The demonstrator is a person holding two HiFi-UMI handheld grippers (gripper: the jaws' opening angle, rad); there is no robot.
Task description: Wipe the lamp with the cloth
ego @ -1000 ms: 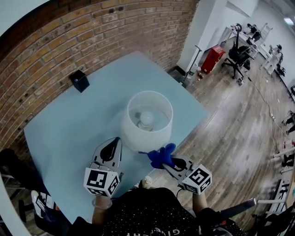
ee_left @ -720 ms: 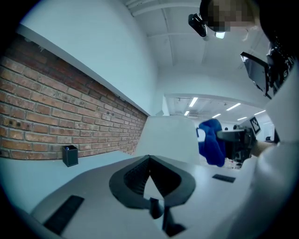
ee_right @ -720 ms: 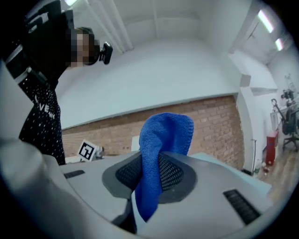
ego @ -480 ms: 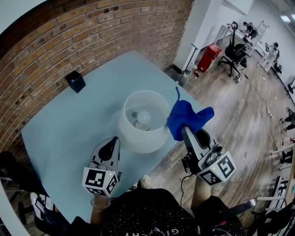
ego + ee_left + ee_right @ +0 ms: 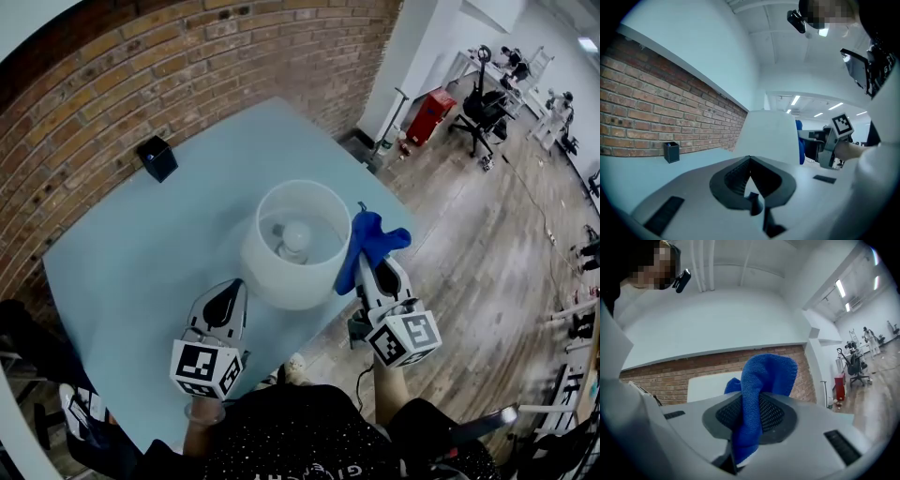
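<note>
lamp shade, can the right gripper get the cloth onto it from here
Probably yes: the right gripper is shut on the blue cloth, which hangs right beside the lamp shade, on its right side, with nothing visible between them.

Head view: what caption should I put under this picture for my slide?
Right gripper holds a blue cloth at the white lamp's side; left gripper rests shut nearby.
</note>
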